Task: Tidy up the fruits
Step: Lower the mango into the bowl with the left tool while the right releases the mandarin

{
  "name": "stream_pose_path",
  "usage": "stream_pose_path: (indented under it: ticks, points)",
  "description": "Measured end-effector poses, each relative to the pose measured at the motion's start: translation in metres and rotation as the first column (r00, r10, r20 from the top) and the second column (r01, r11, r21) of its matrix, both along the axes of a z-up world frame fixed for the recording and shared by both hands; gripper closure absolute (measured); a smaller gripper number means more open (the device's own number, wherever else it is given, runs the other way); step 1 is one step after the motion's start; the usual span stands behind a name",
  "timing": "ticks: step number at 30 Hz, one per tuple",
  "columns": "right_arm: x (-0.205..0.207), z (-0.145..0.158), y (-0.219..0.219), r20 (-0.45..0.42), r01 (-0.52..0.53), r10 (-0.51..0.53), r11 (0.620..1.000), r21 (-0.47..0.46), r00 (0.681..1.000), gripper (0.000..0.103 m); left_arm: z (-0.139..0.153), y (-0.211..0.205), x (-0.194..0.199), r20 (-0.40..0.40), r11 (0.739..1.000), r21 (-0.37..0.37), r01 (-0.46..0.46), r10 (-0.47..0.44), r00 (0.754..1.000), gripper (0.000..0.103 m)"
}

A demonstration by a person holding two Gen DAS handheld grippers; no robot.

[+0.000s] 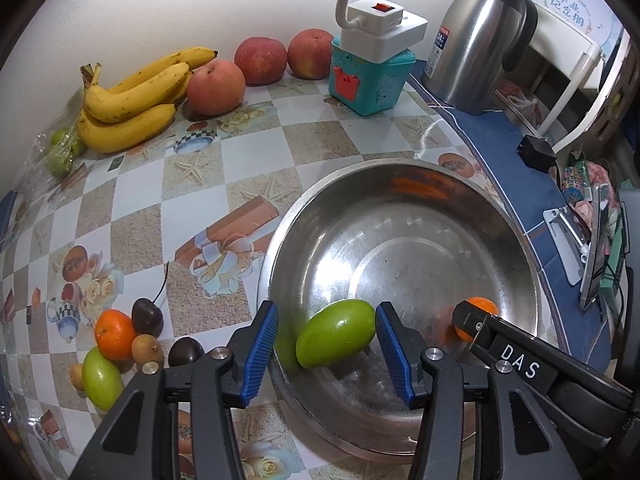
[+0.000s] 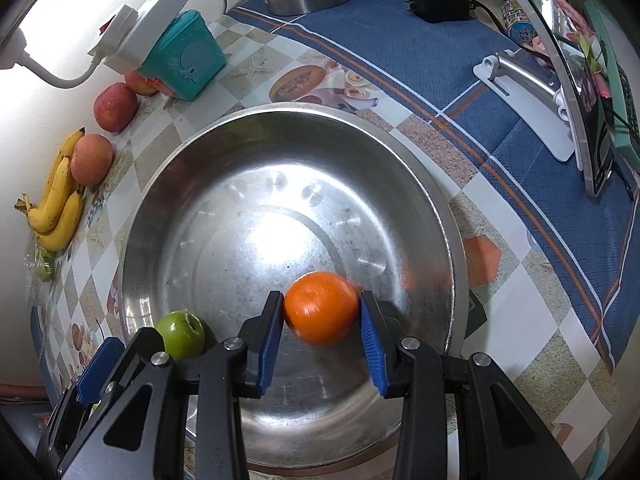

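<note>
While the left hand-held gripper [image 1: 326, 354] hangs over the near side of the steel bowl [image 1: 400, 168], its blue pads stand clear of the green fruit [image 1: 335, 333]: a gap shows on the left, and the right pad is at most brushing the fruit's end. Treat it as open, the fruit lying on the bowl's inner slope. Draw straight back and up so neither pad nudges the fruit. The next candidates wait on the table [image 1: 248, 148] at your lower left: a small orange [image 1: 115, 334], another green fruit [image 1: 101, 378], two dark fruits and small brown ones, packed together. Far back by the wall lie bananas [image 1: 132, 100] and three apples.

From the right wrist view, the right hand-held gripper [image 2: 322, 322] brackets the orange [image 2: 322, 307] over the bowl's floor. The orange is blurred, its left side meets the left pad, and a sliver of space shows at the right pad, so I judge it just released. Spread the jaws wider before lifting, and keep clear of the left gripper close beside you.
</note>
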State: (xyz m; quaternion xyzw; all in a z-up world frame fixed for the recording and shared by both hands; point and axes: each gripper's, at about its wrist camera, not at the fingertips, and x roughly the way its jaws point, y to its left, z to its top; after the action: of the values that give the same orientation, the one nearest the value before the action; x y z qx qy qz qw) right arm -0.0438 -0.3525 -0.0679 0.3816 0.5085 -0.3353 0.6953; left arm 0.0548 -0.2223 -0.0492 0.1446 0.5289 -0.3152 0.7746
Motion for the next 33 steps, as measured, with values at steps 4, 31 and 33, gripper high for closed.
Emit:
stream_pose_path:
  ticks: [4, 31, 33]
  points:
    - [0.003, 0.007, 0.0, 0.008, -0.005, 0.006, 1.0, -0.025, 1.0, 0.052, 0.007, 0.004, 0.001, 0.001, 1.0, -0.019, -0.007, 0.007, 1.0, 0.048]
    - [0.019, 0.061, 0.05, 0.063, -0.198, 0.21, 0.967, -0.158, 0.976, 0.052, 0.044, 0.088, 0.044, 0.027, 0.957, 0.006, -0.29, 0.289, 0.957, 0.039]
    - [0.02, 0.061, 0.051, 0.062, -0.203, 0.215, 0.966, -0.16, 0.975, 0.052, 0.044, 0.09, 0.045, 0.025, 0.955, 0.005, -0.298, 0.298, 0.954, 0.036]
